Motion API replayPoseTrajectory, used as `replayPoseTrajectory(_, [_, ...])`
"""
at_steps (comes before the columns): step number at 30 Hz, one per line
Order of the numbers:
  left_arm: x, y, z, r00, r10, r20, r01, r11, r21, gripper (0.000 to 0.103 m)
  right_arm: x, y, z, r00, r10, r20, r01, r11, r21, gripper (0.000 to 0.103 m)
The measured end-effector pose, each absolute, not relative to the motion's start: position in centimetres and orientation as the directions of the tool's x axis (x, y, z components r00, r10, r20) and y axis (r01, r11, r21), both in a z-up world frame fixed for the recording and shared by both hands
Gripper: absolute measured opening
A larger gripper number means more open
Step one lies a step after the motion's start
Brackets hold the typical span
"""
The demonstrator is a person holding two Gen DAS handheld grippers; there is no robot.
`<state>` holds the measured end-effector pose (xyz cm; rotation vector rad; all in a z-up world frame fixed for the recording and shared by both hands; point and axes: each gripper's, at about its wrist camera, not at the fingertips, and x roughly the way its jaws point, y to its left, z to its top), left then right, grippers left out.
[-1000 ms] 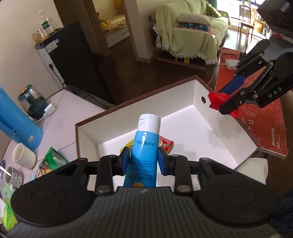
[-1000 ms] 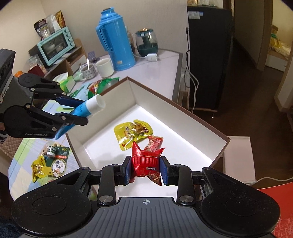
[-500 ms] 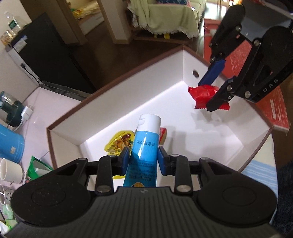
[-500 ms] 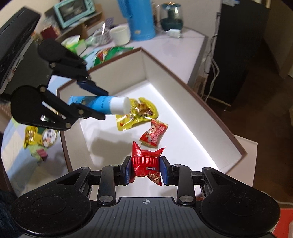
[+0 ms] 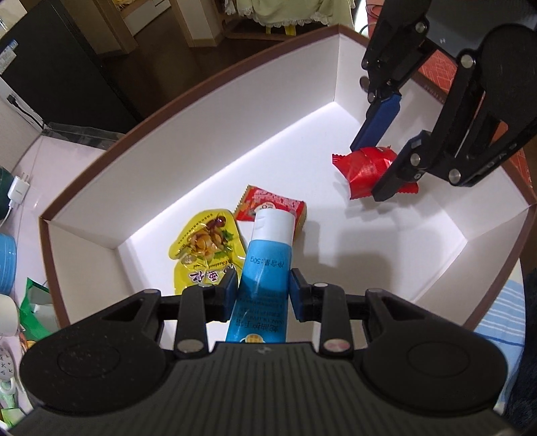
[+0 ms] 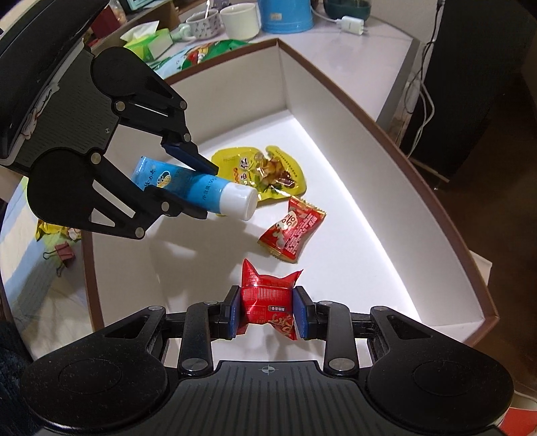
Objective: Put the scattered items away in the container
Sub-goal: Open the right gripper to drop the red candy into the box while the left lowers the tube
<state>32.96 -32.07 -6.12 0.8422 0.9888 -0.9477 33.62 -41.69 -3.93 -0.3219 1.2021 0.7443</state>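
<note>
Quick headcount: two grippers, the left gripper (image 5: 263,285) and the right gripper (image 6: 267,313). One white box (image 6: 352,110) with a brown rim. One blue tube (image 5: 265,271) with a white cap. Snack packets in or over the box come to three: one yellow packet (image 5: 201,248), one red-and-white packet (image 6: 292,231), one shiny red packet (image 6: 266,298). Out on the counter (image 6: 376,47) I count two mugs, a plain white mug (image 6: 240,20) and a patterned mug (image 6: 203,25), plus one blue flask (image 6: 285,15), one white plug (image 6: 351,24), one green tissue pack (image 6: 151,42) and one green snack bag (image 6: 208,50). One binder clip (image 6: 63,253) sits left of the box.
</note>
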Motion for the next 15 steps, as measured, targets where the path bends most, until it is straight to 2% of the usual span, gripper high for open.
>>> replayPoseTrajectory(15, [32.9,-33.0,-8.2,0.183,-0.235,-0.955,0.945,0.310,0.104,0.028,34.2,-41.0,-6.6,0.085,0.313,-0.946,-0.670,0.721,0.178,0.031])
